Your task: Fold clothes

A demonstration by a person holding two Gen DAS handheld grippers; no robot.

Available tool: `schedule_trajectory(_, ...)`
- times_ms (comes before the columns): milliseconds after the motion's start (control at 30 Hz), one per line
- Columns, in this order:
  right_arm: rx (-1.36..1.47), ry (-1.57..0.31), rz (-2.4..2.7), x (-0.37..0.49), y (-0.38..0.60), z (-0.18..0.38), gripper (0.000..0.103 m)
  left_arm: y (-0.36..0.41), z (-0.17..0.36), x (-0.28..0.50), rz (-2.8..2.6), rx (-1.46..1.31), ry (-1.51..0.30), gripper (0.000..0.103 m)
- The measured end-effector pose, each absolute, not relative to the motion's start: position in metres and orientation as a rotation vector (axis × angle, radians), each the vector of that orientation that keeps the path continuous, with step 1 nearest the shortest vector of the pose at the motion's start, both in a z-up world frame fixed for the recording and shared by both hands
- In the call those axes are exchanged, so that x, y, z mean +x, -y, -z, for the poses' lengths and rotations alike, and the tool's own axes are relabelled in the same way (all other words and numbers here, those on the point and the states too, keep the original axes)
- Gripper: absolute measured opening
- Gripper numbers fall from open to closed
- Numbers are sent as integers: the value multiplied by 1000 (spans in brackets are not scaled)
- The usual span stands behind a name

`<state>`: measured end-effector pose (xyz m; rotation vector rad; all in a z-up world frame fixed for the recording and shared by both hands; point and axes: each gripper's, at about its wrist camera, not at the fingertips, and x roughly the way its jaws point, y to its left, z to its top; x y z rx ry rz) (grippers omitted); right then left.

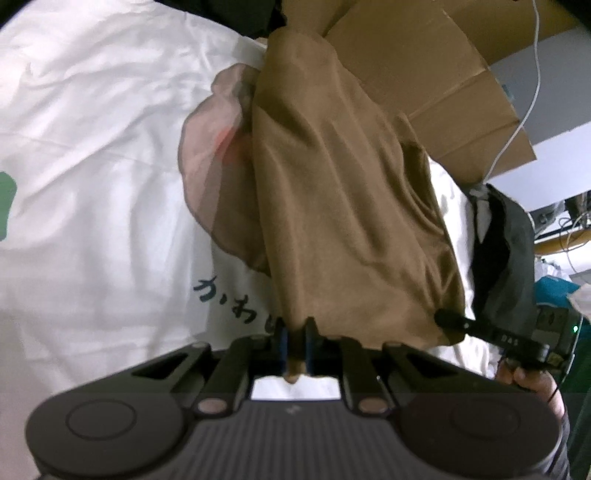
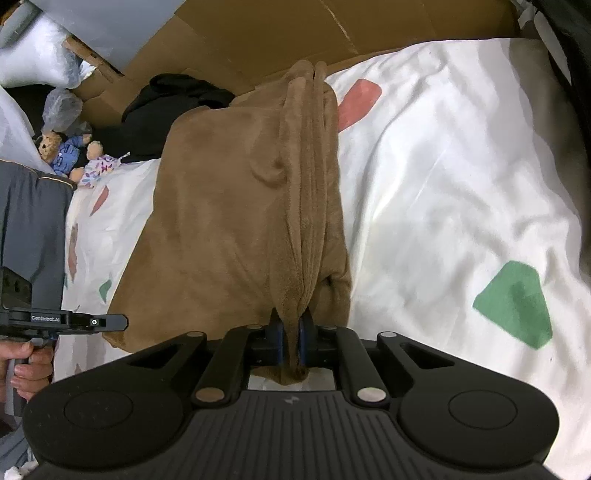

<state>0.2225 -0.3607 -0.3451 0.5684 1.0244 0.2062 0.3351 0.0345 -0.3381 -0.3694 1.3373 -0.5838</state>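
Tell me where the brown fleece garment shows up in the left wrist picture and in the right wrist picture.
Left wrist view: brown fleece garment fills the centre, running from the top down into the left claw.
Right wrist view: brown fleece garment sits centre-left, bunched into the right claw.
Shared landmark: the white patterned sheet under it.

Open white bedsheet [image 2: 443, 184] rightward; cardboard [image 2: 258, 33] wall behind.

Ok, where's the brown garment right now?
The brown garment lies on the white sheet, mid-frame in both wrist views, pinched by left gripper and right gripper.
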Motion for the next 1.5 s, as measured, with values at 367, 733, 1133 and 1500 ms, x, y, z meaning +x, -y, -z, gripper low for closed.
schedule_trajectory(367,442,-974,-158,218,352,333,8,-37,343,335,591,-367,-1332,9)
schedule_trajectory(733,376,-988,-117,220,351,337,23,-33,358,329,555,-341,-1360,11)
schedule_trajectory(1133,458,-923,-121,204,380,318,44,-25,359,327,550,-337,-1369,13)
schedule_trajectory(1500,513,-1037,-91,214,389,353,26,-20,366,323,543,-327,-1380,13)
